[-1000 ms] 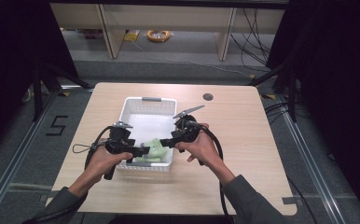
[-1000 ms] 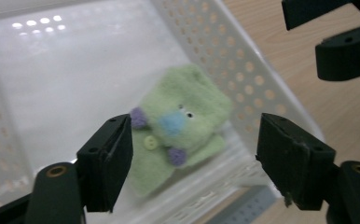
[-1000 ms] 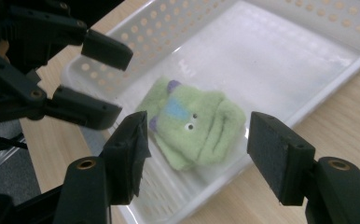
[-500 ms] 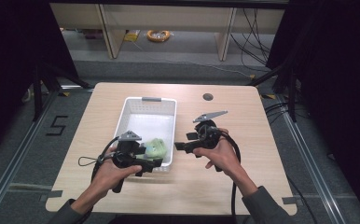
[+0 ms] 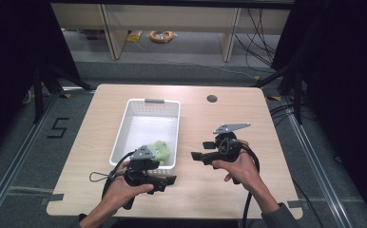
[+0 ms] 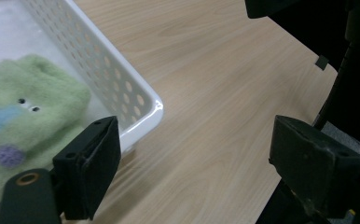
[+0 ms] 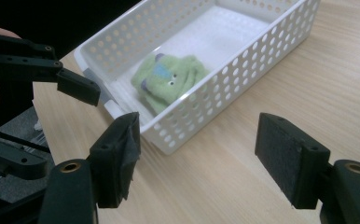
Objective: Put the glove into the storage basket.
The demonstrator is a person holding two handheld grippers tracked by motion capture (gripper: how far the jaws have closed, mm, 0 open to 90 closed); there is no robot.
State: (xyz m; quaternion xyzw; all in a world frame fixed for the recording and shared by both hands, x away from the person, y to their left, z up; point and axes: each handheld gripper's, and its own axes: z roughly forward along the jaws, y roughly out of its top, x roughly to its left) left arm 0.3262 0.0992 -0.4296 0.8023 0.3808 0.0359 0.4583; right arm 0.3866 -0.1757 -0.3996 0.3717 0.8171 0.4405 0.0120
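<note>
The green plush toy (image 5: pixel 161 150) is lying in the near end of the white basket (image 5: pixel 124 124), around 7 o'clock from the table's (image 5: pixel 248 118) middle in the high view. The left gripper (image 5: pixel 165 180) sits just off the basket's near edge at about 6 o'clock from the toy, jaws spread wide with nothing between them. The right gripper (image 5: pixel 198 156) is over bare tabletop at roughly 3 o'clock from the toy, also wide open and empty.
</note>
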